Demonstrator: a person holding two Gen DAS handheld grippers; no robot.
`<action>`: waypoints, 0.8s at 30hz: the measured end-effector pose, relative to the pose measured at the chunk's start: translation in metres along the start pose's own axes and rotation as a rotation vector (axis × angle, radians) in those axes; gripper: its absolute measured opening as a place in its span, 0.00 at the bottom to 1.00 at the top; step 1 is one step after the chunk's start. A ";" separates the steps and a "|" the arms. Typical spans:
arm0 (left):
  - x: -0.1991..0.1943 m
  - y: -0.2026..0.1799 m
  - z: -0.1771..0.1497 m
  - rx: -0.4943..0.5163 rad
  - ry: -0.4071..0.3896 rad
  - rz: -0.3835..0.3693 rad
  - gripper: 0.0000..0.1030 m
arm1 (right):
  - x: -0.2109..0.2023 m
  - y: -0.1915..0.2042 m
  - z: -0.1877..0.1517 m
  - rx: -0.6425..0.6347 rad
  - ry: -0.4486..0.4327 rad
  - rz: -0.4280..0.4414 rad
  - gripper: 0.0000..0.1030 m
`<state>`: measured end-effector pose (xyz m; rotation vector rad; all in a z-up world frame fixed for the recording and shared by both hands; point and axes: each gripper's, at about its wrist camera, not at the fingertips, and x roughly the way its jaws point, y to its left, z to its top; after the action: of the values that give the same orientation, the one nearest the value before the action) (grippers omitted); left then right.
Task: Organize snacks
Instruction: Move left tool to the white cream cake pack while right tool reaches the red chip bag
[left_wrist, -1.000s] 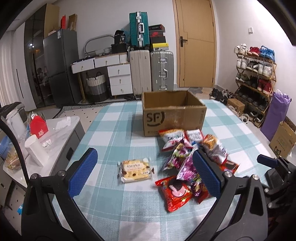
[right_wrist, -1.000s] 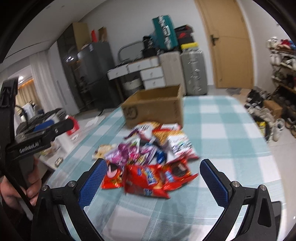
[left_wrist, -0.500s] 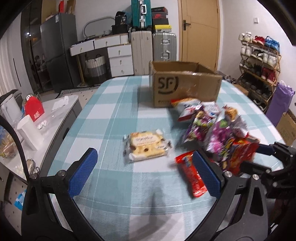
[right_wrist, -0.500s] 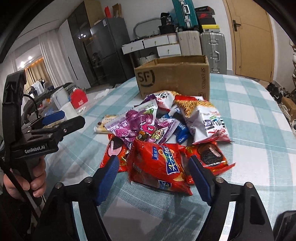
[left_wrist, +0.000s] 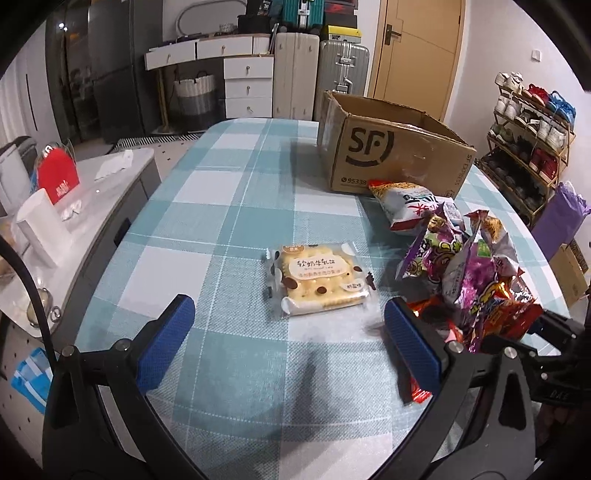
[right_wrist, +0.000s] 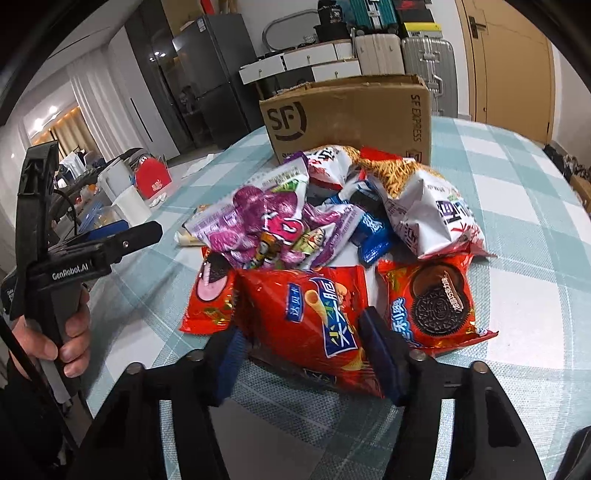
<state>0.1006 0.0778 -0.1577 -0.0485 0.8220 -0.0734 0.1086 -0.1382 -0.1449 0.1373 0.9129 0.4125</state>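
A pile of snack bags (right_wrist: 332, 206) lies on the checked tablecloth (left_wrist: 229, 206) in front of an open cardboard box (right_wrist: 347, 114). My right gripper (right_wrist: 303, 350) is closing on the near end of a red snack bag (right_wrist: 306, 306), with both blue pads against its sides. Red cookie packs (right_wrist: 436, 299) lie to either side of it. A cream biscuit pack (left_wrist: 317, 280) lies alone left of the pile. My left gripper (left_wrist: 288, 308) hovers open just in front of it, jaws wide and empty. The box (left_wrist: 391, 147) stands behind.
A grey side counter (left_wrist: 110, 192) with a white cup (left_wrist: 44, 225) and a red card stands left of the table. Drawers, suitcases (left_wrist: 295, 74) and a door are behind; a shoe rack (left_wrist: 528, 140) is at the right. A hand (right_wrist: 70, 332) holds the left gripper (right_wrist: 122, 236).
Both grippers have come down and closer to the table. The right jaws have narrowed from wide open onto the red snack bag. The left gripper now faces the biscuit pack.
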 end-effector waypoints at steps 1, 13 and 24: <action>0.003 -0.001 0.003 0.005 -0.001 0.003 0.99 | 0.000 -0.001 0.001 0.005 -0.001 0.004 0.56; 0.022 -0.017 0.020 0.049 0.038 0.043 0.99 | -0.007 -0.004 -0.001 0.025 -0.023 0.025 0.51; 0.075 -0.030 0.032 -0.017 0.195 0.132 0.99 | -0.009 -0.005 -0.004 0.025 -0.028 0.034 0.51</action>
<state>0.1735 0.0423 -0.1884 -0.0030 1.0188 0.0539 0.1023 -0.1464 -0.1423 0.1812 0.8898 0.4304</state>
